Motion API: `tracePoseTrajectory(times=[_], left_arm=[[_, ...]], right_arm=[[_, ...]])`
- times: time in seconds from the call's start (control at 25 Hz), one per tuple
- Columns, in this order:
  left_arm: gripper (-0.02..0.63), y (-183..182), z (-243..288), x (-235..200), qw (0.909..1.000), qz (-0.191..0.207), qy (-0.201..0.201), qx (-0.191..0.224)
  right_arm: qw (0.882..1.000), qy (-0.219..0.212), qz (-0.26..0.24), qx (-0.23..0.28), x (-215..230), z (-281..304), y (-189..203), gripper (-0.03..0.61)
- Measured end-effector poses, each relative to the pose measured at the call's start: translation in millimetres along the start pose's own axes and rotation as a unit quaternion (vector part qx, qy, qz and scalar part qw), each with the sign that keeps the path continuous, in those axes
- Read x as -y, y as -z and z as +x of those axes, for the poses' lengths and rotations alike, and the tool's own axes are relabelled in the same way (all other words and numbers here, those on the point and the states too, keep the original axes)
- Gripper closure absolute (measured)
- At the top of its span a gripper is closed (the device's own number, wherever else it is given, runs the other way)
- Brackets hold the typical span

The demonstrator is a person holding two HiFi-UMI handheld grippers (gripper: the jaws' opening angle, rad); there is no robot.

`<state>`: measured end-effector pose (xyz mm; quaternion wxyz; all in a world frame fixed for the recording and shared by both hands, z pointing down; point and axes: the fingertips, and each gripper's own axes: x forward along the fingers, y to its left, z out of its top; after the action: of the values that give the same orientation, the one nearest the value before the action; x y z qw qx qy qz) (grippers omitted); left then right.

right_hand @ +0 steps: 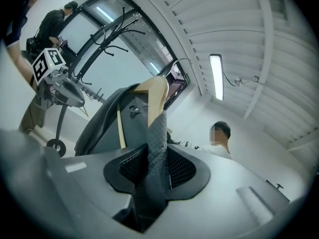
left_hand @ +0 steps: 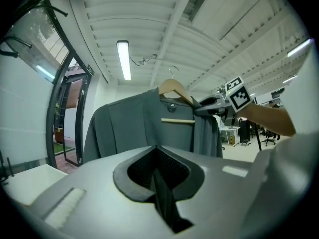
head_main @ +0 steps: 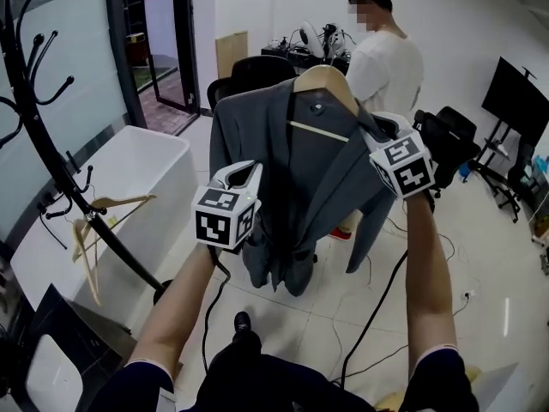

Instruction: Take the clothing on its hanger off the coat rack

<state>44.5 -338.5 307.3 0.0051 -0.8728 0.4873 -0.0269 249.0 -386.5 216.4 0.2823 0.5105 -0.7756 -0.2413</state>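
A grey suit jacket (head_main: 283, 187) hangs on a wooden hanger (head_main: 326, 80) in mid-air, away from the black coat rack (head_main: 34, 118) at the left. My right gripper (head_main: 377, 131) is shut on the jacket's shoulder (right_hand: 155, 148), right over the hanger's arm (right_hand: 157, 96), and carries it. My left gripper (head_main: 244, 172) is lower, just in front of the jacket's left front; its jaws are shut with nothing between them. From the left gripper view the jacket (left_hand: 139, 128), the hanger (left_hand: 174, 88) and the right gripper (left_hand: 214, 103) all show ahead.
A second, bare wooden hanger (head_main: 103, 213) hangs low on the rack. A white cabinet (head_main: 129, 170) stands behind the rack. A person in a white shirt (head_main: 386, 67) stands beyond the jacket, near black office chairs (head_main: 450, 144). Cables (head_main: 377, 307) trail over the tiled floor.
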Motion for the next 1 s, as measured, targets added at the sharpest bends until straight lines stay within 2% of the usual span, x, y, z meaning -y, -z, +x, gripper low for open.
tracePoseTrajectory(times=[0.2,0.56,1.0], left_arm=[[0.601,-2,50,-25,0.9998,-0.004,0.022,0.004],[0.601,-14,123,-86,0.9988,0.005,0.048,0.012],[0.601,-4,194,-145,0.9994,-0.008,0.034,-0.006]], right_arm=[[1.0,0.017,-0.001,-0.014,25,43,5,0.471],[0.998,0.055,0.004,-0.014,76,129,-14,0.471],[0.998,0.054,-0.021,-0.008,113,231,-28,0.471]])
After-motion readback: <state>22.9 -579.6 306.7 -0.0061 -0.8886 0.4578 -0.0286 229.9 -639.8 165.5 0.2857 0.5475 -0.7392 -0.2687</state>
